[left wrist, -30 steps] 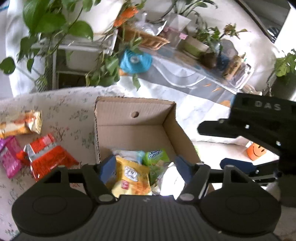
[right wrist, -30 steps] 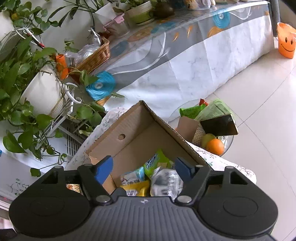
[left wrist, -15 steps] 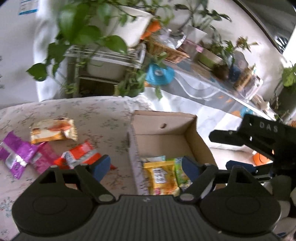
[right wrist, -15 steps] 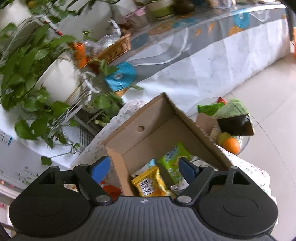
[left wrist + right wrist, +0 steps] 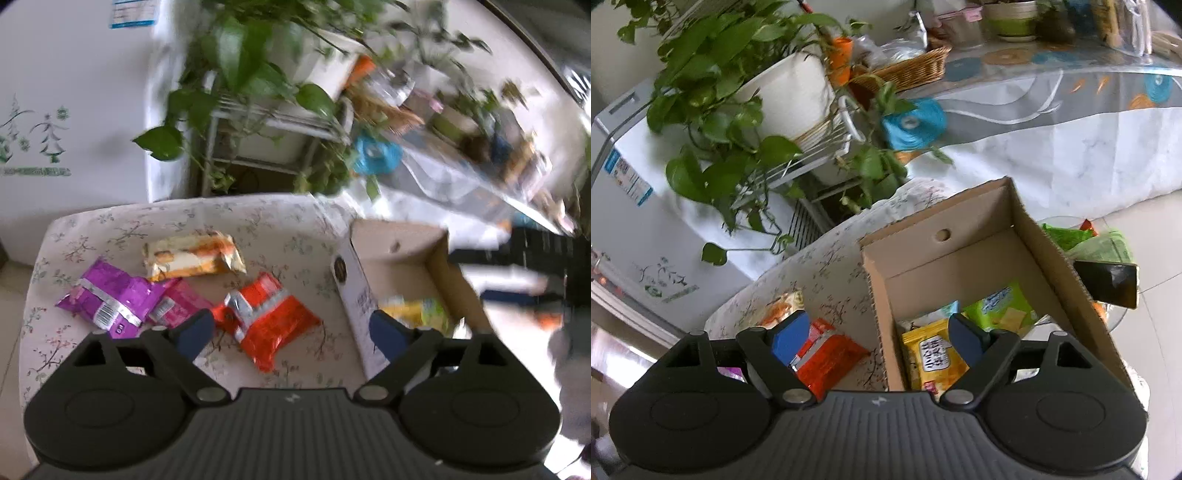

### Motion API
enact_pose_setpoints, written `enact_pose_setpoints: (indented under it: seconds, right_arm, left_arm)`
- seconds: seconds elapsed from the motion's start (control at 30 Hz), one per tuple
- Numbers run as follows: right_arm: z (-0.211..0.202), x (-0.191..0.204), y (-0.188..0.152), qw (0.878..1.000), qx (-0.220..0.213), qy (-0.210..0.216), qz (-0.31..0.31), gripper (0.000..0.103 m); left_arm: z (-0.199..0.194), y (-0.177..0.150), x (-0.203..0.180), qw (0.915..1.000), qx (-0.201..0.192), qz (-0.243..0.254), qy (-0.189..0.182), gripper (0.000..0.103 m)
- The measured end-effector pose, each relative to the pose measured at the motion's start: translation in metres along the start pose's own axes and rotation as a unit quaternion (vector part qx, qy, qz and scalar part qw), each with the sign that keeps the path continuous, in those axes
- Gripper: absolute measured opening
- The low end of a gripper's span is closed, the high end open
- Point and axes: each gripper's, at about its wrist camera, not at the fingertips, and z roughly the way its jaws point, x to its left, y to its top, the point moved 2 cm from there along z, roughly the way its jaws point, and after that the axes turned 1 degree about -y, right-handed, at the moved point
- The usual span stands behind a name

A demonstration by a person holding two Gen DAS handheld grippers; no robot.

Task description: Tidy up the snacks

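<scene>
Left gripper [image 5: 291, 332] is pointing down over the floral cloth [image 5: 258, 221], jaws opening, nothing between them. Below it the red pack [image 5: 269, 317] is lying flat just left of the box [image 5: 399, 254]. Pink pack [image 5: 181, 302], purple pack [image 5: 110, 295] and cream pack [image 5: 195, 254] are sitting further left, purple overlapping pink. Right gripper [image 5: 877, 339] is straddling the box's left wall, fingers spread, empty. Yellow pack [image 5: 931, 354] and green pack [image 5: 1001, 306] are lying inside the box.

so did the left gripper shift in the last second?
Yes. The left gripper, jaws opening and empty, swung left off the cardboard box to above the orange-red packet.
</scene>
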Motion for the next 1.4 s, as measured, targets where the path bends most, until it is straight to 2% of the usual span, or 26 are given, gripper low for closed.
enact_pose_setpoints:
  seconds: [0.07,0.13,0.17,0.2,0.3,0.33,0.43,0.5,0.63,0.7,0.73,0.77,0.8,0.83,0.9,0.93,0.97,1.0,1.03,1.07,1.17,1.2,1.23,1.27,1.33,1.4]
  right_arm:
    - [0.000,0.000,0.001,1.000,0.001,0.004,0.002,0.087]
    - [-0.001,-0.002,0.002,1.000,-0.001,0.005,0.003,0.087]
    - [-0.002,-0.002,0.001,1.000,-0.001,0.004,0.004,0.087]
    - [-0.002,-0.003,0.001,1.000,-0.001,0.003,0.005,0.087]
    - [-0.005,-0.008,0.001,1.000,-0.004,-0.001,0.012,0.087]
    - [-0.007,-0.010,0.001,1.000,-0.005,-0.001,0.014,0.087]
    - [-0.010,-0.013,0.001,1.000,-0.007,-0.002,0.019,0.087]
    - [-0.012,-0.015,0.001,1.000,-0.009,0.000,0.023,0.087]
    - [-0.012,-0.017,0.000,1.000,-0.005,0.001,0.027,0.087]
    - [-0.010,-0.016,-0.001,1.000,0.007,0.002,0.023,0.087]
    - [-0.007,-0.016,-0.002,1.000,0.014,-0.001,0.020,0.087]
    - [-0.004,-0.015,-0.002,1.000,0.020,-0.006,0.019,0.087]
    - [-0.002,-0.015,-0.003,0.999,0.026,-0.013,0.017,0.087]
    - [0.000,-0.015,-0.004,0.999,0.031,-0.017,0.015,0.087]
    - [0.005,-0.015,-0.007,0.999,0.047,-0.020,0.015,0.087]
    - [0.009,-0.015,-0.009,0.998,0.056,-0.018,0.017,0.087]
    - [0.012,-0.014,-0.010,0.997,0.067,-0.014,0.020,0.085]
    - [0.014,-0.014,-0.012,0.997,0.076,-0.010,0.022,0.084]
    - [0.017,-0.013,-0.013,0.996,0.086,-0.004,0.023,0.081]
    - [0.018,-0.012,-0.015,0.995,0.097,0.007,0.024,0.079]
    - [0.017,0.001,-0.022,0.991,0.118,0.063,-0.008,0.077]
    - [0.016,0.009,-0.024,0.989,0.120,0.075,-0.032,0.077]
    - [0.013,0.017,-0.029,0.988,0.116,0.077,-0.062,0.077]
    - [0.011,0.024,-0.034,0.987,0.112,0.072,-0.088,0.077]
    - [0.008,0.035,-0.048,0.982,0.114,0.062,-0.139,0.077]
    - [0.006,0.042,-0.061,0.977,0.114,0.059,-0.172,0.077]
  left_arm:
    - [0.007,-0.015,-0.010,0.9987,0.017,0.048,-0.002,0.089]
    - [0.011,-0.031,-0.023,0.9929,0.023,0.112,-0.030,0.089]
    - [0.015,-0.042,-0.033,0.9841,0.034,0.166,-0.054,0.090]
    - [0.017,-0.049,-0.041,0.9768,0.040,0.202,-0.060,0.089]
    - [0.023,-0.072,-0.059,0.9569,0.046,0.277,-0.074,0.089]
    - [0.027,-0.078,-0.063,0.9503,0.055,0.294,-0.086,0.090]
    - [0.037,-0.087,-0.071,0.9458,0.049,0.308,-0.091,0.089]
    - [0.044,-0.092,-0.079,0.9359,0.051,0.331,-0.108,0.090]
    - [0.059,-0.102,-0.090,0.9246,0.055,0.359,-0.116,0.090]
    - [0.068,-0.108,-0.093,0.9194,0.059,0.374,-0.107,0.092]
    - [0.072,-0.112,-0.094,0.9176,0.060,0.381,-0.098,0.087]
    - [0.077,-0.113,-0.094,0.9180,0.062,0.381,-0.089,0.073]
    - [0.077,-0.113,-0.093,0.9205,0.065,0.373,-0.095,0.072]
    - [0.076,-0.110,-0.092,0.9246,0.067,0.360,-0.105,0.065]
    - [0.072,-0.103,-0.089,0.9288,0.067,0.345,-0.119,0.052]
    - [0.069,-0.100,-0.087,0.9298,0.068,0.340,-0.124,0.040]
    - [0.067,-0.098,-0.084,0.9320,0.067,0.335,-0.120,0.030]
    - [0.066,-0.097,-0.081,0.9352,0.065,0.328,-0.117,0.027]
    - [0.065,-0.095,-0.077,0.9392,0.066,0.318,-0.111,0.016]
    - [0.064,-0.093,-0.072,0.9439,0.071,0.307,-0.098,0.010]
    - [0.058,-0.084,-0.055,0.9570,0.096,0.261,-0.084,0.014]
    - [0.056,-0.082,-0.049,0.9621,0.107,0.238,-0.080,0.023]
    - [0.050,-0.079,-0.041,0.9681,0.113,0.212,-0.071,0.030]
    - [0.043,-0.078,-0.032,0.9738,0.113,0.188,-0.061,0.031]
    - [0.028,-0.077,-0.020,0.9792,0.105,0.165,-0.055,0.032]
    - [0.012,-0.079,-0.014,0.9820,0.097,0.161,-0.010,0.041]
